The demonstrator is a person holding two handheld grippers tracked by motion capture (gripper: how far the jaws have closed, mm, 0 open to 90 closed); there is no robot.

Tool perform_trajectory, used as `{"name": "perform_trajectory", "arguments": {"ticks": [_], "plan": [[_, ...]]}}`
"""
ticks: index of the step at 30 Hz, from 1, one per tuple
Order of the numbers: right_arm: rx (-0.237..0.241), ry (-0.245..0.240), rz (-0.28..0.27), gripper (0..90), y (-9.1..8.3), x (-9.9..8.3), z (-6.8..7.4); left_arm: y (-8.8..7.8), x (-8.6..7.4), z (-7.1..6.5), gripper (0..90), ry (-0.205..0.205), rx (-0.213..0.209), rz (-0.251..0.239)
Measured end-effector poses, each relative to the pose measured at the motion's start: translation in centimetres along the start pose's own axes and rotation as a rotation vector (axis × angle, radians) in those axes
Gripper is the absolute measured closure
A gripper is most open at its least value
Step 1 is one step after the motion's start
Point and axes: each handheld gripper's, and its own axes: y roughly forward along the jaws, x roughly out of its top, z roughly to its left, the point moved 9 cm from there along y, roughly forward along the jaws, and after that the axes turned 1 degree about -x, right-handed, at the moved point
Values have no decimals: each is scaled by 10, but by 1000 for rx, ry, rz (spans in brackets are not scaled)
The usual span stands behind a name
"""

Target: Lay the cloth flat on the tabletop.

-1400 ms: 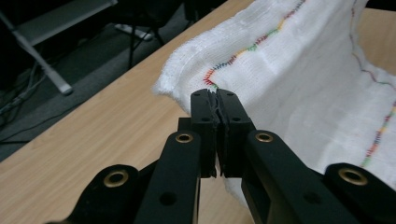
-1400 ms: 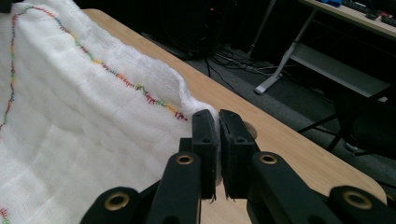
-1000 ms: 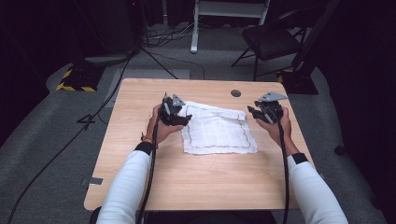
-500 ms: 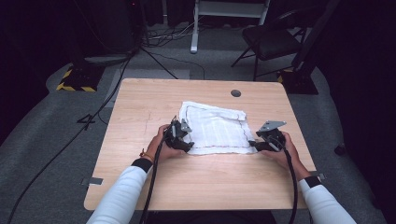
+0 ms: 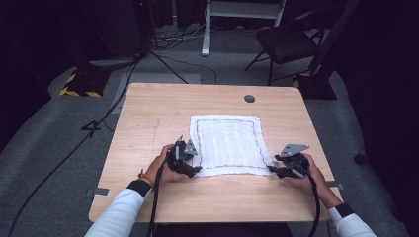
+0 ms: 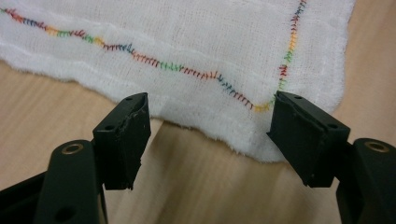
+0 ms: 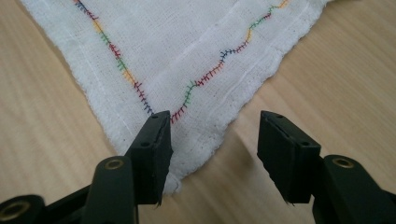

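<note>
A white gauze cloth (image 5: 227, 143) with a rainbow-stitched border lies flat on the wooden table (image 5: 148, 113). My left gripper (image 5: 196, 171) is low at its near left corner. In the left gripper view the jaws (image 6: 210, 126) stand open, and the cloth (image 6: 187, 42) corner lies on the table between them, close to the right-hand jaw. My right gripper (image 5: 272, 170) is at the near right corner. Its jaws (image 7: 212, 140) have just been closing a little but remain open. The cloth (image 7: 177, 46) corner lies beside and partly under the left-hand jaw, and no pad presses on it.
A round cable hole (image 5: 249, 98) sits in the tabletop beyond the cloth. On the floor behind are a dark chair (image 5: 291, 42), a white stand (image 5: 205, 29), a yellow-and-black striped base (image 5: 79, 84) and loose cables.
Both hands came from the cloth's far corners down along its sides to the near corners and sank toward the table. The cloth now lies smoother.
</note>
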Motion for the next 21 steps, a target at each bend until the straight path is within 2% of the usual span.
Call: {"name": "perform_trajectory", "arguments": {"ticks": [1,2,4,8,10,12,13,14,16,17,18,19,20,21], "plan": [[17,-4,-5,451,-5,-5,9,-3,-5,-7,291,8,-11,-10],[17,-4,-5,451,-5,-5,9,-3,-5,-7,291,8,-11,-10],[31,-1,-13,451,-12,-12,19,-6,-8,-14,291,15,-19,-10],[28,-6,-4,425,-20,-20,25,-11,-15,-31,291,31,-29,-17],[36,0,-2,407,-23,-23,27,-13,-17,-33,259,36,-32,-15],[25,-9,-12,381,-26,-23,28,-18,-19,-31,225,4,-4,-42],[25,-9,-12,381,-26,-23,28,-18,-19,-31,227,4,-4,-42],[34,0,-25,378,-27,-21,30,-22,-17,-28,227,-8,1,-66],[37,1,-58,371,-31,-15,32,-29,-13,-18,225,-34,24,-100],[56,6,-99,372,-32,-4,36,-32,-9,-6,225,-70,33,-132],[56,6,-99,372,-32,-4,36,-32,-9,-6,225,-70,33,-132],[60,-7,-111,371,-31,2,40,-32,-7,1,225,-82,45,-132],[71,-45,-129,371,-27,14,50,-31,-3,16,219,-91,92,-129],[80,-61,-135,371,-24,20,56,-31,-3,16,217,-91,92,-129]]}}
